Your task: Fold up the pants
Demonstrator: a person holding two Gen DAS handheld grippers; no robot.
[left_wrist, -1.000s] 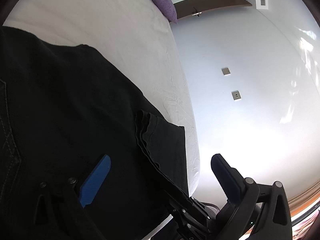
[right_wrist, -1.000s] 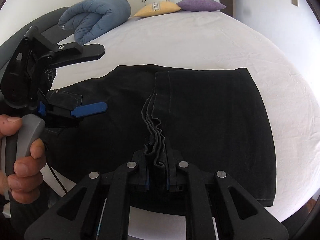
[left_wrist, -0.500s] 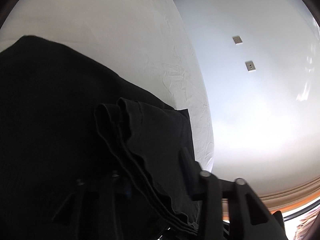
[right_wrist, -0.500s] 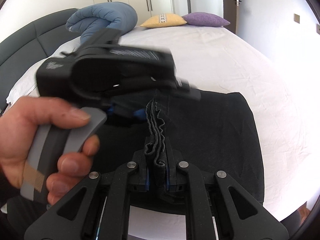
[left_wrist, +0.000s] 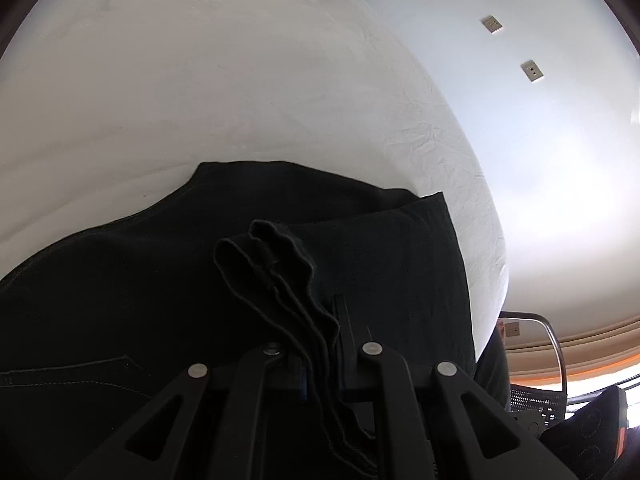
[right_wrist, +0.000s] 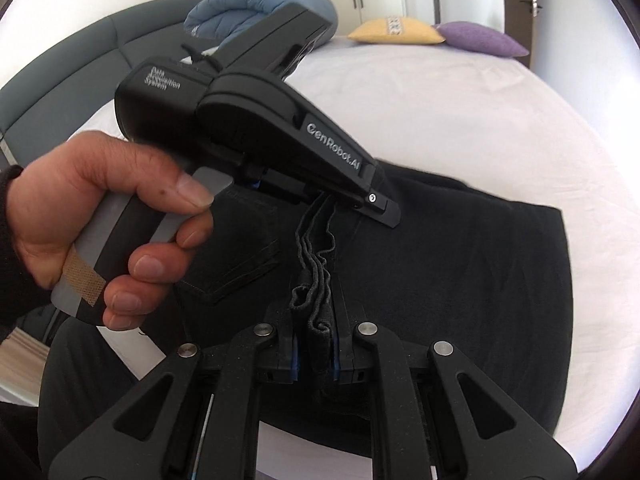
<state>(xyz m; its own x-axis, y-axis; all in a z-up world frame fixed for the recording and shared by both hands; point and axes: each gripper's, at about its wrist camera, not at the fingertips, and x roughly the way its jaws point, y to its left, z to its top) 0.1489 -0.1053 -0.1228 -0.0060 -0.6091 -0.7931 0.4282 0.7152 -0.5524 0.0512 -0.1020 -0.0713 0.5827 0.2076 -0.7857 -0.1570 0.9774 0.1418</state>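
The black pants [right_wrist: 460, 264] are lying across the near part of a white bed [right_wrist: 460, 120], spread flat with one straight edge running along the right side and a stitched back pocket [right_wrist: 232, 256] showing on the left. A bunched stack of hem layers [right_wrist: 316, 256] is standing up from the middle of the cloth, its wavy edges running from near to far.

The right gripper [right_wrist: 314, 344] is pinching the near end of that stack, with both fingers pressed tight against the folds and blue pad edges peeking out on each side. The left gripper [right_wrist: 344, 200] is reaching in from the left and clamping the far end of the same stack; in the left wrist view its fingers [left_wrist: 344, 344] are closed around the layered edges [left_wrist: 276, 276], which are rising up between them. The two tools are sitting close together along one ridge of cloth, the left one just beyond the right.

A bare hand [right_wrist: 108, 216] is wrapping around the grey handle of the left tool, thumb on top, with a strip of tan tape on the grip.

At the far end of the bed, a rolled blue duvet [right_wrist: 260, 4] is resting against a dark grey headboard [right_wrist: 80, 64], and a yellow pillow [right_wrist: 396, 30] is sitting beside a purple pillow [right_wrist: 480, 38]. To the right, a pale wall [left_wrist: 540, 160] is carrying two small switch plates [left_wrist: 532, 72].
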